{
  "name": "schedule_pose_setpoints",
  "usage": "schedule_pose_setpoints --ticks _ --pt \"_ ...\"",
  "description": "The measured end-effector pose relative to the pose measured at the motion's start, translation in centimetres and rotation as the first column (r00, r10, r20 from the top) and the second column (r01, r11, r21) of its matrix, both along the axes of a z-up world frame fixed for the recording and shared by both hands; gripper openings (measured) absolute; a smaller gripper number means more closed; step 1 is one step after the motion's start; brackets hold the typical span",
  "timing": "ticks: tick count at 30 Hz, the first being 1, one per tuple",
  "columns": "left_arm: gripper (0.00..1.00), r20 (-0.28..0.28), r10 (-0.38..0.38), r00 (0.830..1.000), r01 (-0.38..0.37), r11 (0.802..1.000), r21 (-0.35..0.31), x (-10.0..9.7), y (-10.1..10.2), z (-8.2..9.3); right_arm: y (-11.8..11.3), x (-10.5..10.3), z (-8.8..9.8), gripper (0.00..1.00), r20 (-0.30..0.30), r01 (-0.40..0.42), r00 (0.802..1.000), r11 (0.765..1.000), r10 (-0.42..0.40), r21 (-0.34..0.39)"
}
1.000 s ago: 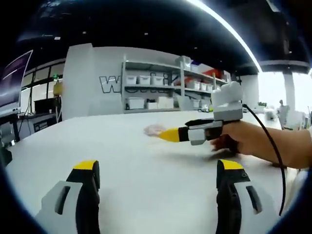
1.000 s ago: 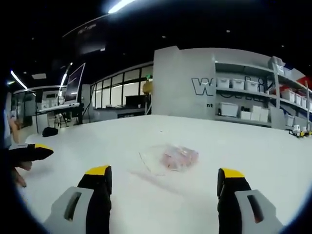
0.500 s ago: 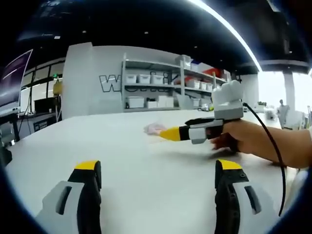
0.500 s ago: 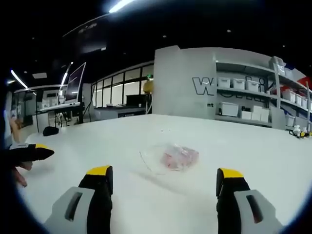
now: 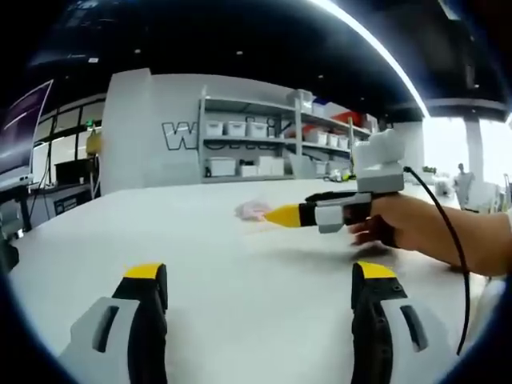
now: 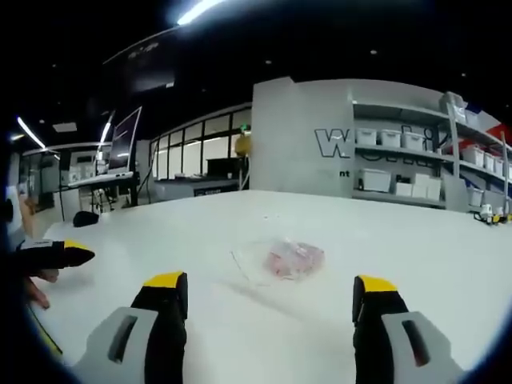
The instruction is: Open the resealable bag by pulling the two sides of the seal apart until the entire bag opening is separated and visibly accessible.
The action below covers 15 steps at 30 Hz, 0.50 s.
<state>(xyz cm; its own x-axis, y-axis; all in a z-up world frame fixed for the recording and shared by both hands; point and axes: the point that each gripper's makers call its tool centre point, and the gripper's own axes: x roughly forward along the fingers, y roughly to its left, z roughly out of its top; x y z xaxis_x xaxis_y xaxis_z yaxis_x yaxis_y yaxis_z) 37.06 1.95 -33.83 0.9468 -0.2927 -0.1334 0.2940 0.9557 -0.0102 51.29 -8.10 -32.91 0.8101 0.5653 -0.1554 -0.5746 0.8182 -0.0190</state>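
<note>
The task is not yet starting: both grippers are hovering with jaws spread wide and gripping nothing, the left gripper (image 5: 260, 276) nearest and the right gripper (image 6: 272, 284) facing the target. Farther out, the resealable bag (image 6: 282, 260) is lying flat and untouched on the white table (image 6: 416, 248), its seal apparently unopened, so the entire pull-apart is remaining.

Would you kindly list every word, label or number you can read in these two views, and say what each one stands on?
"W": large outlined letter on the grey wall, in both views; the rest is cut off by the shelves.
"nt": small letters on that wall below it, right gripper view; the start is unreadable.
Bins on the shelves: no legible labels.
Bag: no print can be made out.
</note>
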Motion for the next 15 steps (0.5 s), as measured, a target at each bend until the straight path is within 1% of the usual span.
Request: schedule_pose_setpoints --ticks 7,15 --pt "0.94 -0.005 0.0 1.0 0.0 1.0 0.001 0.06 -0.02 -0.07 -0.02 0.13 0.36 0.86 0.005 -0.001 1.0 1.0 0.001 0.004" --pt "0.94 -0.006 0.002 1.0 -0.002 1.0 0.001 0.17 0.04 -0.06 -0.02 -0.2 0.5 0.85 0.007 -0.005 1.0 1.0 0.005 0.009"
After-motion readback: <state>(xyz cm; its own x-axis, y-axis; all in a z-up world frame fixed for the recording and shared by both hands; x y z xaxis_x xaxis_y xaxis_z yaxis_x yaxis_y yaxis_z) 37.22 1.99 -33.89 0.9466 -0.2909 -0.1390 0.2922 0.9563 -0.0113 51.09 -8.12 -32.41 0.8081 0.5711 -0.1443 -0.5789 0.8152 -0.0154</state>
